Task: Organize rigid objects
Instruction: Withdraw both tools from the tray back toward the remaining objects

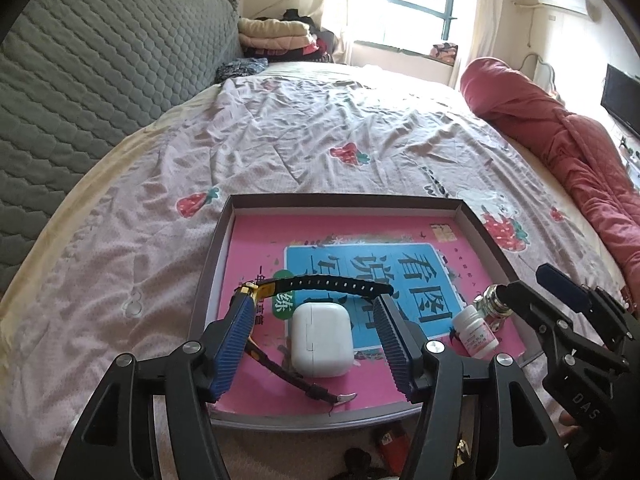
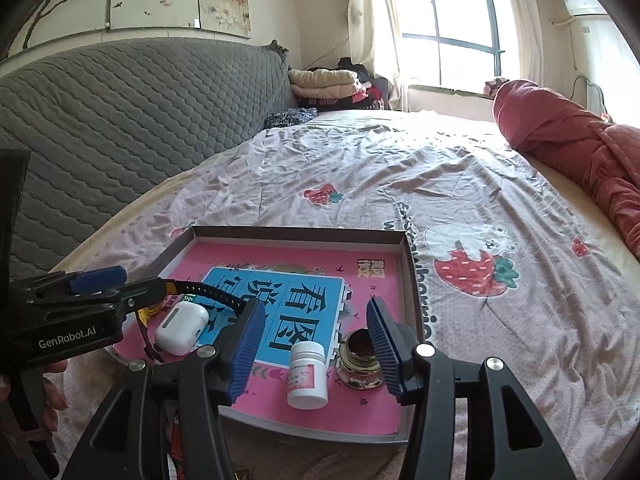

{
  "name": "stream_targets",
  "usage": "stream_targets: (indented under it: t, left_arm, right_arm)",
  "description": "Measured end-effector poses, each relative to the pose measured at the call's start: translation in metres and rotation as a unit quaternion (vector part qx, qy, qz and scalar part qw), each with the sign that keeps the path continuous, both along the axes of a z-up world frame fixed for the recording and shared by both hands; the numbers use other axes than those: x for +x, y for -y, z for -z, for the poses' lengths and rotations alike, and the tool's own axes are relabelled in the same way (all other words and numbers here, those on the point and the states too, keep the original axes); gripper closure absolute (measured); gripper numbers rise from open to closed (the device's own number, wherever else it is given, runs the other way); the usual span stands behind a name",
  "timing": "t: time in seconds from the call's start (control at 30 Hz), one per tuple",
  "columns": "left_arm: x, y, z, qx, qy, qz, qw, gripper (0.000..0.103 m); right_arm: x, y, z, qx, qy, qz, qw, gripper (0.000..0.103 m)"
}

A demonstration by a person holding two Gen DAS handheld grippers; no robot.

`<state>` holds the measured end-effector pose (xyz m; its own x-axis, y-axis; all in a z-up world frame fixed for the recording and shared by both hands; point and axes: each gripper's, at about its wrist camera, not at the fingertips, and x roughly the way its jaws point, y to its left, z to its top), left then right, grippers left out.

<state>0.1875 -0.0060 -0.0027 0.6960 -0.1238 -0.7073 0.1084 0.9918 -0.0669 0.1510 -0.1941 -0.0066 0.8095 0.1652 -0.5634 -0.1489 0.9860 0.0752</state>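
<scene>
Both claws gape empty over the tray (image 1: 224,240): left claw (image 1: 316,334) straddling the earbud case (image 1: 321,340), right claw (image 2: 316,344) flanking the white bottle (image 2: 307,380).

Pink book (image 1: 256,240), white case (image 1: 322,340) — strawberry-print sheet (image 1: 280,140), grey quilted headboard (image 1: 100,80).

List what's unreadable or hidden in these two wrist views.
- Watch face: left wrist view, behind the left hand-held gripper finger.
- White bottle label: both views, print too small.
- Items below the tray: left wrist view, cut off by bottom edge.
</scene>
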Motion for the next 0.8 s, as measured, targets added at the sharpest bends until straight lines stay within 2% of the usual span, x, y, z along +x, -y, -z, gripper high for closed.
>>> stream_targets:
  t: [0.37,0.8]
  left_arm:
    - [-0.013,-0.01,-0.004,-0.003,0.014,-0.017,0.9998,0.036]
    - [-0.039,-0.01,-0.012,0.004,0.022,-0.024,0.9995,0.036]
  right_arm:
    - [-0.006,-0.006,0.005,-0.018,-0.004,-0.004,1.0,0.05]
    - [-0.024,-0.004,-0.004,-0.009,0.006,-0.002,1.0,0.05]
